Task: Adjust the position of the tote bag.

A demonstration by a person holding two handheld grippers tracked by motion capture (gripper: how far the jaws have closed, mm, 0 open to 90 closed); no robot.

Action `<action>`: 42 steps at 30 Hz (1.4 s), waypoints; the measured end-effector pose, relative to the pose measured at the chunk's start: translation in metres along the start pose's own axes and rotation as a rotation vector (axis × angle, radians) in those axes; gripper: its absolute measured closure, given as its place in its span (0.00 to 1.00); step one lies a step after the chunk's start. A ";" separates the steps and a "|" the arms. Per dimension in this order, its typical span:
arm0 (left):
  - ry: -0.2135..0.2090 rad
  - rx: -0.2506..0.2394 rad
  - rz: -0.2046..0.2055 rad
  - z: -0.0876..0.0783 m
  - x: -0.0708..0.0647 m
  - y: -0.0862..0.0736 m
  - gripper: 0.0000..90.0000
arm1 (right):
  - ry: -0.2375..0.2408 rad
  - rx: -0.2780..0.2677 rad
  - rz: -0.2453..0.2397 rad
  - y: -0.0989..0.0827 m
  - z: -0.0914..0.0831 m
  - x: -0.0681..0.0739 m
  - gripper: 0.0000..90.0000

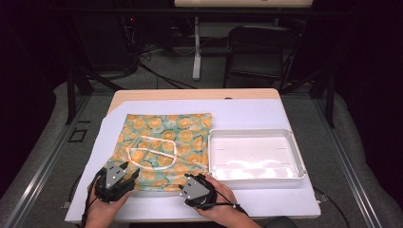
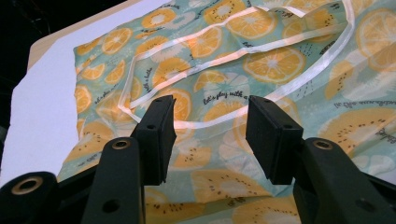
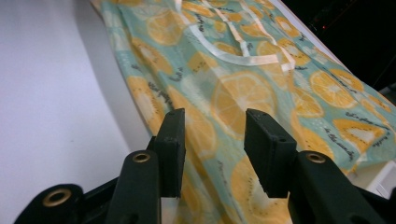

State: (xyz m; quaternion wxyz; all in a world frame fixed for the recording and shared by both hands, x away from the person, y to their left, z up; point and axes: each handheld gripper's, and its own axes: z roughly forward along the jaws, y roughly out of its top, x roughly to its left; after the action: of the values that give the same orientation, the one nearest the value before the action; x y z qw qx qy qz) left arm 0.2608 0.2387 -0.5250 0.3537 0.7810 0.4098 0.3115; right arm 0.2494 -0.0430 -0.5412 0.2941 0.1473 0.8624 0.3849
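Note:
A teal cloth bag point(image 1: 166, 137) printed with orange slices lies flat on the white sheet, its pale ribbon handle point(image 1: 151, 151) looped across the top of it. My left gripper point(image 1: 124, 172) hovers over the bag's near left corner, jaws open, with the fabric point(image 2: 261, 60) and handle point(image 2: 224, 51) lying beyond the left gripper point(image 2: 210, 109). My right gripper point(image 1: 187, 179) sits at the bag's near edge, right of centre. The right gripper point(image 3: 215, 116) stands open just above the cloth point(image 3: 243, 88), close to its side edge, nothing pressed between the pads.
An empty white tray point(image 1: 298, 156) sits right of the bag, touching its edge. A white sheet point(image 1: 266, 114) covers most of the wooden table point(image 1: 190, 95). A dark chair point(image 1: 259, 47) and a desk leg stand on the floor beyond the table.

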 end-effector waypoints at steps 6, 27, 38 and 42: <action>0.000 0.000 0.003 0.000 0.000 0.000 0.57 | -0.003 0.026 -0.036 -0.001 0.005 0.005 0.67; -0.002 -0.001 0.019 -0.003 -0.003 -0.001 0.56 | 0.009 0.061 -0.037 0.000 0.012 0.006 0.95; -0.034 -0.031 0.057 -0.007 -0.016 0.001 0.55 | -0.034 0.013 0.019 0.002 0.005 -0.003 0.97; -0.050 -0.021 0.081 -0.008 -0.022 0.002 0.55 | -0.043 -0.011 0.042 0.002 0.003 -0.006 0.98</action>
State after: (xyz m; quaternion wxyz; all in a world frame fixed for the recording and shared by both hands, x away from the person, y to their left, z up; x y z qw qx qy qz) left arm 0.2456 0.2216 -0.5236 0.3591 0.8006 0.3658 0.3102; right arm 0.2560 -0.0426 -0.5387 0.3053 0.1717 0.8504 0.3926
